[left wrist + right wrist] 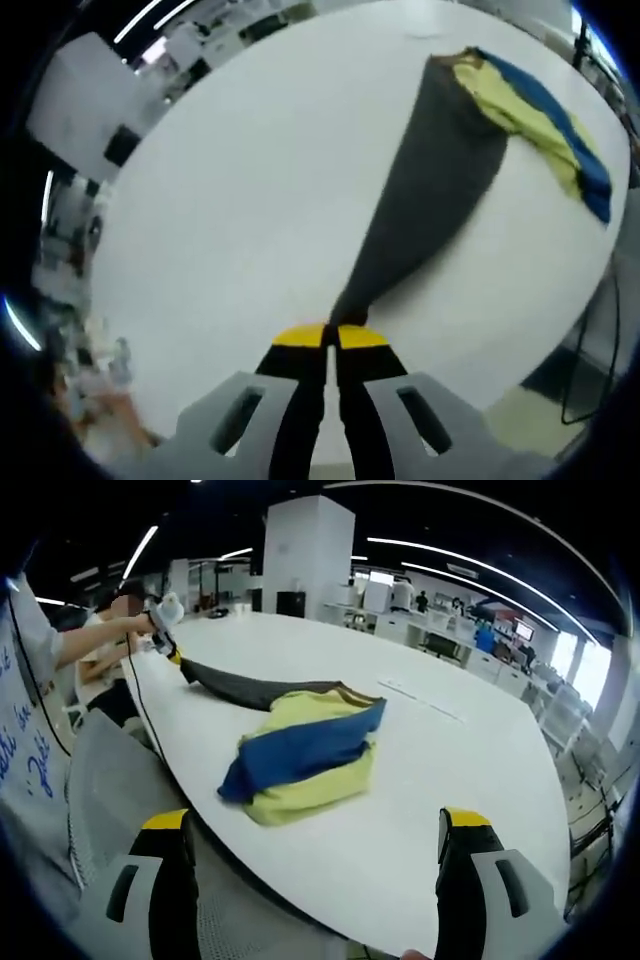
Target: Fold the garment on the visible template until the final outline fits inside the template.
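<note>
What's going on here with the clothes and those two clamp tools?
A person is folding a garment on a white table with a handheld gripper in each hand. The left gripper is shut on the garment's dark grey sleeve, pulling it out straight from the bunched yellow and blue body. The right gripper hangs open at the table's edge, holding nothing. The garment is still rumpled, so the folding isn't finished.

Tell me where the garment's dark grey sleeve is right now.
The dark grey sleeve stretches across the white table, pinched at its end by the left gripper.
</note>
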